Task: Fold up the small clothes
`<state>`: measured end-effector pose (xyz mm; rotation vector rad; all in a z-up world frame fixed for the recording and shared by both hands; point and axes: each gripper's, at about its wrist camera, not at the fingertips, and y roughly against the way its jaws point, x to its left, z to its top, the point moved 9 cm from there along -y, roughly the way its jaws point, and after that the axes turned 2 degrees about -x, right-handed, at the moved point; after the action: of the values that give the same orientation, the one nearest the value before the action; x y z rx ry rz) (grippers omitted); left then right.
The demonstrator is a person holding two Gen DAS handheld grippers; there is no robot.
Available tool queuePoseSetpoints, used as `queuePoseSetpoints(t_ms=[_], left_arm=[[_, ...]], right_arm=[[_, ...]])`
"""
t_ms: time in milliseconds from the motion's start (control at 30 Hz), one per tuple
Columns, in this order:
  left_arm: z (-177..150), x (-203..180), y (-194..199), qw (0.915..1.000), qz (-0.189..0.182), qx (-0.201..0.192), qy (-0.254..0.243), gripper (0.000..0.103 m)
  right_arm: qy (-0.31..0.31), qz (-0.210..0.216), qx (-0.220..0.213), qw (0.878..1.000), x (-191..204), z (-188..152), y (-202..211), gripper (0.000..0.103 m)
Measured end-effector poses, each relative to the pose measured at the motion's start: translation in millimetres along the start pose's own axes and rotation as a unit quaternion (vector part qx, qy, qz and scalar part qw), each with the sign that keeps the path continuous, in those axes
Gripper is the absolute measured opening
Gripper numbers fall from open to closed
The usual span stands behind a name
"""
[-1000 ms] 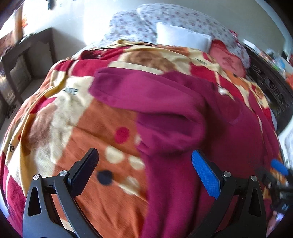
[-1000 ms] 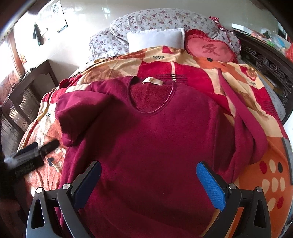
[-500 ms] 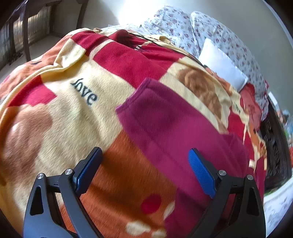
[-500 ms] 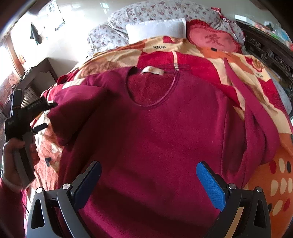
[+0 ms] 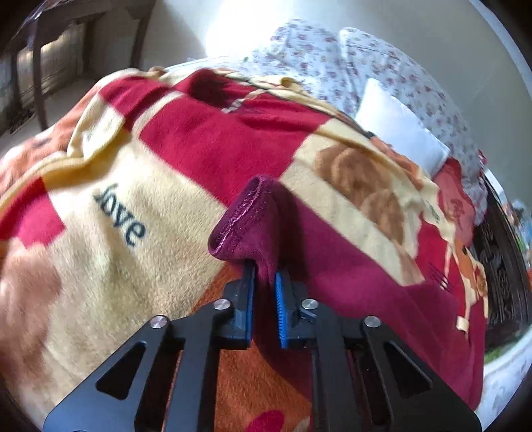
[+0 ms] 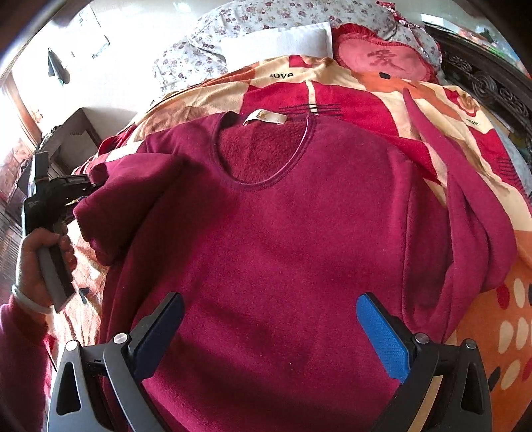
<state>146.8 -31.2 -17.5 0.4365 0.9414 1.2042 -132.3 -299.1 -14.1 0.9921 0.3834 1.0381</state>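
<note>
A dark red fleece sweater point(image 6: 282, 232) lies flat on the bed, neck opening and white label point(image 6: 264, 117) at the far side. Its left sleeve is folded in; the right sleeve point(image 6: 465, 186) trails up the blanket. My left gripper point(image 5: 265, 272) is shut on the cuff of the left sleeve point(image 5: 246, 226), which bunches up above the jaws. It also shows at the left of the right wrist view point(image 6: 83, 187), held in a hand. My right gripper point(image 6: 269, 319) is open and empty above the sweater's lower body.
The bed is covered by a red, cream and orange blanket point(image 5: 109, 216). Floral pillows point(image 6: 266, 20), a white pillow point(image 5: 399, 133) and a red cushion point(image 6: 382, 63) lie at the head. A dark carved bed frame point(image 6: 482, 76) runs along the right. A wooden chair point(image 5: 50, 50) stands at the left.
My left gripper has closed on the sleeve cuff, which was lying flat between open jaws half a second ago. My right gripper has stayed open and moved slightly closer over the sweater.
</note>
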Motion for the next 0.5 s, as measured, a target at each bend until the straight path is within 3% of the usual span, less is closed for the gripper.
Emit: queuePoseSetpoints(t_ms=[167, 300, 400, 500], left_arm=[[29, -31, 67, 0.9962, -0.038, -0.053, -0.058, 0.008], [42, -82, 124, 0.9873, -0.091, -0.083, -0.100, 0.008], [31, -134, 157, 0.9758, -0.138, -0.094, -0.141, 0.008], [2, -185, 171, 0.9638, -0.182, -0.077, -0.179, 0.008]], right_arm=[[-0.012, 0.005, -0.007, 1.000, -5, 1, 4, 0.103], [-0.033, 0.013, -0.014, 0.999, -12, 4, 8, 0.103], [-0.043, 0.013, -0.024, 0.999, -19, 8, 17, 0.103], [-0.049, 0.002, -0.039, 0.998, -31, 13, 29, 0.103]])
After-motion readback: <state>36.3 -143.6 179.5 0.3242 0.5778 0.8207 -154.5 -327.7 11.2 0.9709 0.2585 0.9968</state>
